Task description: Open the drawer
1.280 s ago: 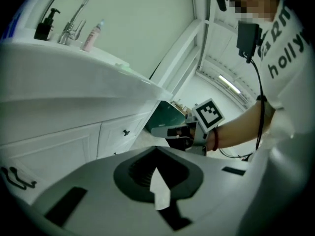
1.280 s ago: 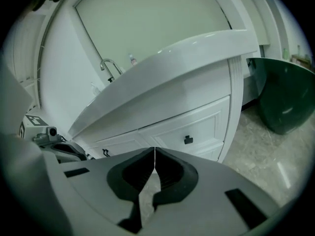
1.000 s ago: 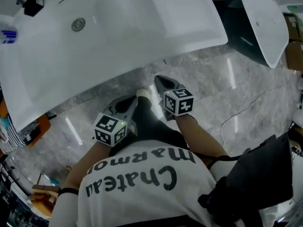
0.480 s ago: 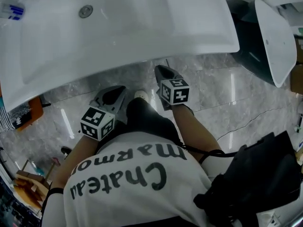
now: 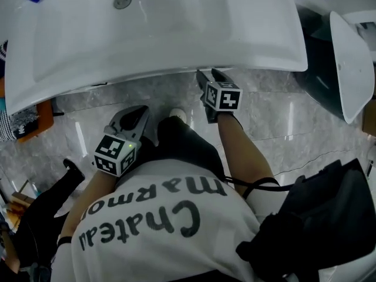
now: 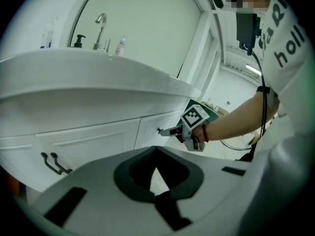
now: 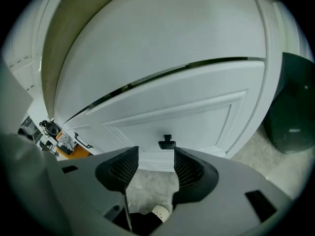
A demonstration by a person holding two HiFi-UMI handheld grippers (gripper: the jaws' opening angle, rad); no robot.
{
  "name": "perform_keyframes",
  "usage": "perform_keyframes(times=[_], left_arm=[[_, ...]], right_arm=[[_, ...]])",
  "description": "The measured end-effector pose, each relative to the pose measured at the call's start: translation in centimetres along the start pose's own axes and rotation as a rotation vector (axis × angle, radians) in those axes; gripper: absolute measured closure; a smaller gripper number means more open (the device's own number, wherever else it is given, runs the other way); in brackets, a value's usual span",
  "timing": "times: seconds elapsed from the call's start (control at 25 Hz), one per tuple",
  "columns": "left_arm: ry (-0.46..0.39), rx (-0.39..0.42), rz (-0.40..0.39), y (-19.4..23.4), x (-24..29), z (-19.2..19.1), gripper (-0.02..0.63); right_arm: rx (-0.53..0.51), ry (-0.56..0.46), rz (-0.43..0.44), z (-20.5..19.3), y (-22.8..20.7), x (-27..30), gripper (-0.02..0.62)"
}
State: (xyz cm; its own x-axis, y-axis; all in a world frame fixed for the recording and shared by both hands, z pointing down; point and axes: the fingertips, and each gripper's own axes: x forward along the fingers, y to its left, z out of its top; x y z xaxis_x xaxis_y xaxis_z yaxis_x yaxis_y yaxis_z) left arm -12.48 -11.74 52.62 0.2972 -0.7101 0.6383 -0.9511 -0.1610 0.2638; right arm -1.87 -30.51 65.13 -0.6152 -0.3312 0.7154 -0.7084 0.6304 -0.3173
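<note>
Person stands close against a white basin. The drawer sits directly beneath its rim in the cabinet front. It looks shut: the dark seam above it is thin and even.

Right gripper is angled down at the drawer's small dark knob. Its jaws have just been opening and now stand wide apart with nothing between them. The knob lies just ahead of the tips, roughly in line with the gap. They are probably spread to straddle the knob before closing.

Left gripper hangs back to the left, tips together and empty. It seems idle, kept out of the drawer's path.

Drawer front faces out toward the person. Its long axis runs sideways along the cabinet, level under the basin. The knob sticks out low on the panel, near mid-width.
</note>
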Motion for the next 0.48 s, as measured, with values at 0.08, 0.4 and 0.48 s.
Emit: perform_keyframes(times=[0.08, 0.4, 0.48], left_arm=[[0.017, -0.020, 0.024, 0.4, -1.4, -0.2, 0.603], [0.062, -0.123, 0.074, 1.2, -4.6, -1.3, 0.603], [0.070, -0.128, 0.074, 1.3, -4.7, -1.5, 0.603]], right_arm=[[0.003, 0.020, -0.033, 0.3, -0.4, 0.2, 0.377], [-0.019, 0.067, -0.100, 1.1, -1.3, 2.4, 0.377], [-0.041, 0.074, -0.116, 1.3, -1.2, 2.9, 0.413]])
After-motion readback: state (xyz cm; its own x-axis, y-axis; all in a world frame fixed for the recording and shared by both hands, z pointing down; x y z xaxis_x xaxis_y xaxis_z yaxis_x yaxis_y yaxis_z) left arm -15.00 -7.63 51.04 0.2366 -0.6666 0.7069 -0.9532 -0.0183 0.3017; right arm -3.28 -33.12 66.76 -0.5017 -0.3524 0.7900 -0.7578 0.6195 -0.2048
